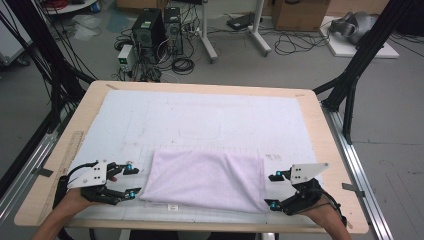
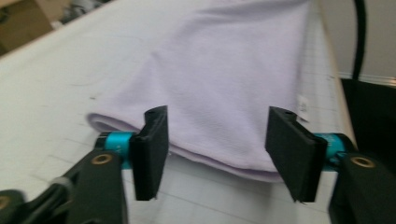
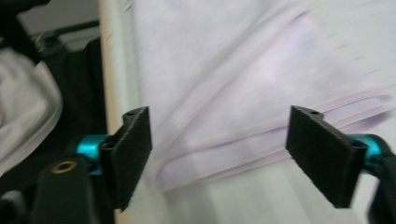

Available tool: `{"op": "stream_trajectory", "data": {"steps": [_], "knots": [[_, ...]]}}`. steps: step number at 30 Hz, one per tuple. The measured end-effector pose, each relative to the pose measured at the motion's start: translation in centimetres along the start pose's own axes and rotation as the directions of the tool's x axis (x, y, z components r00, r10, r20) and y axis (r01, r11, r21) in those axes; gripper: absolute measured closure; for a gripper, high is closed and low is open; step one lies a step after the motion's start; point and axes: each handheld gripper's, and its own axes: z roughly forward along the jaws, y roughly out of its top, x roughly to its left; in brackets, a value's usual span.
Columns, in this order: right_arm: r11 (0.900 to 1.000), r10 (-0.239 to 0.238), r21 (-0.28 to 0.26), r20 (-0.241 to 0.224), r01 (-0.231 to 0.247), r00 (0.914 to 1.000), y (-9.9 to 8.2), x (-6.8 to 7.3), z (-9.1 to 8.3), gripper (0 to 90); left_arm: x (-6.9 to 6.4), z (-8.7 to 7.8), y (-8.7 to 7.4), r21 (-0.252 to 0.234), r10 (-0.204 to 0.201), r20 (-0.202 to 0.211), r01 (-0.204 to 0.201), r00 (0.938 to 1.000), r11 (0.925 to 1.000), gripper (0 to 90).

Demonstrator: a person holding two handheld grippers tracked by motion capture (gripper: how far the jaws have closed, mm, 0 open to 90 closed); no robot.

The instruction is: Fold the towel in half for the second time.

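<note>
Two hand-held grippers flank a folded lilac cloth (image 1: 205,181) that lies flat on the white gridded mat (image 1: 200,115) of the tabletop (image 1: 312,125), near the front edge. From my remote station, the high view shows the left hand-held gripper (image 1: 133,181) just beside the cloth's left edge and the right hand-held gripper (image 1: 271,190) just beside its right edge, each held by a hand that enters from the bottom of the frame. In the left gripper view I see the left hand-held gripper (image 2: 217,149) released: its black pads (image 2: 150,151) stand apart, the rounded fold of the cloth (image 2: 219,84) lies on the mat just beyond them, and nothing is pinched. In the right gripper view the right hand-held gripper (image 3: 219,154) is likewise released, its pads (image 3: 322,158) set wide, with the layered hem of the cloth (image 3: 243,107) beyond the gap and untouched. A small white label (image 1: 173,206) shows at the cloth's front edge. A wooden ruler (image 1: 70,155) lies along the tabletop's left margin, well apart from the cloth.
</note>
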Motion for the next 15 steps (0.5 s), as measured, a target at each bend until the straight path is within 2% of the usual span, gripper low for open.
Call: {"op": "stream_trajectory", "data": {"steps": [2,3,6,9,12,15], "knots": [[0.9988,0.024,-0.045,0.051,-0.022,0.9984,0.3,-0.2,-0.2,10.4,0.4,-0.2,0.0,-0.011,-0.012,-0.027,0.012,0.9996,0.9999,31.9],[0.9975,0.037,-0.062,0.067,-0.033,0.9971,0.4,-0.4,-0.3,10.4,0.6,-0.3,0.0,-0.015,-0.019,-0.044,0.018,0.9989,0.9997,28.5],[0.9922,0.073,-0.108,0.103,-0.061,0.9920,0.6,-0.8,-0.3,2.2,1.1,-0.6,0.2,-0.029,-0.053,-0.102,0.051,0.9934,0.9983,13.9],[0.9849,0.086,-0.160,0.111,-0.067,0.9902,0.8,-1.0,-0.3,2.2,1.5,-1.1,0.4,-0.064,-0.063,-0.154,0.054,0.9860,0.9965,6.5],[0.9803,0.087,-0.187,0.115,-0.065,0.9895,1.0,-1.1,-0.3,2.2,1.8,-1.5,0.6,-0.089,-0.074,-0.188,0.058,0.9794,0.9944,2.6],[0.9759,0.096,-0.207,0.128,-0.068,0.9872,1.4,-1.4,-0.3,2.2,2.0,-1.8,0.7,-0.111,-0.083,-0.199,0.061,0.9765,0.9920,1.7]]}}
